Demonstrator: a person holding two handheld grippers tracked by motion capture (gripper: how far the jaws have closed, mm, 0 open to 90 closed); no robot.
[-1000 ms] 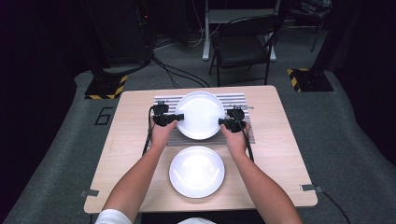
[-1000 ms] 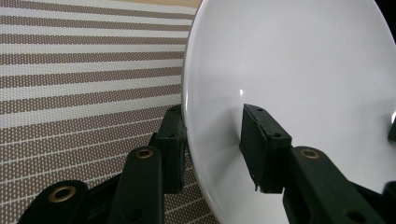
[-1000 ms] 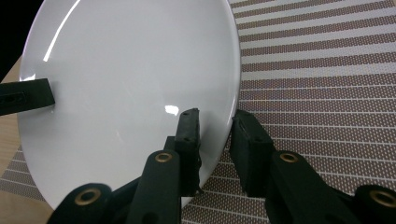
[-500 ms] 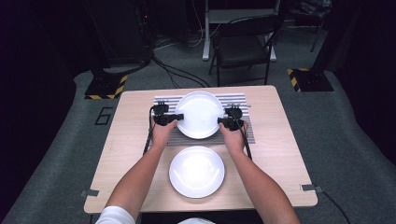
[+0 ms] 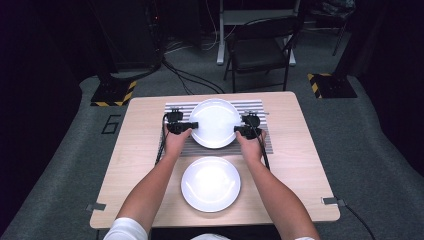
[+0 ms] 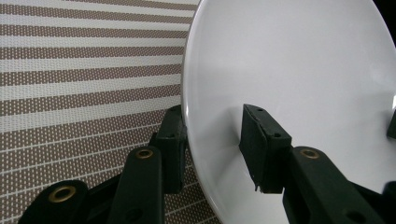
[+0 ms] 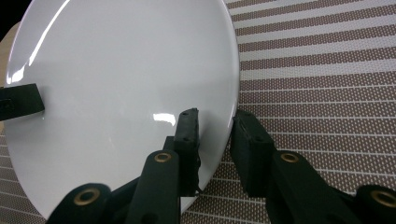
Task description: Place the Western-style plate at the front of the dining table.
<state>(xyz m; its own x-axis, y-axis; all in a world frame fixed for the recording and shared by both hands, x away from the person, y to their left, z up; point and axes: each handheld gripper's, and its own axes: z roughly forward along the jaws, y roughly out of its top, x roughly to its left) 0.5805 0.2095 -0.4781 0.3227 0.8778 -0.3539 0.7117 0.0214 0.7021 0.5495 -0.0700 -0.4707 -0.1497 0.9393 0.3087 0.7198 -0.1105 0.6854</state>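
Far plate (image 5: 215,122): white, round, glossy, shallow, empty. Positioned over striped mat (image 5: 260,107) at 12 o'clock on table. Rim straddled at 9 o'clock by left gripper (image 5: 190,125) and at 3 o'clock by right gripper (image 5: 239,130), one jaw above, one beneath. Near plate (image 5: 210,183): white, round, empty, flat on bare wood at 6 o'clock, apart from far plate.
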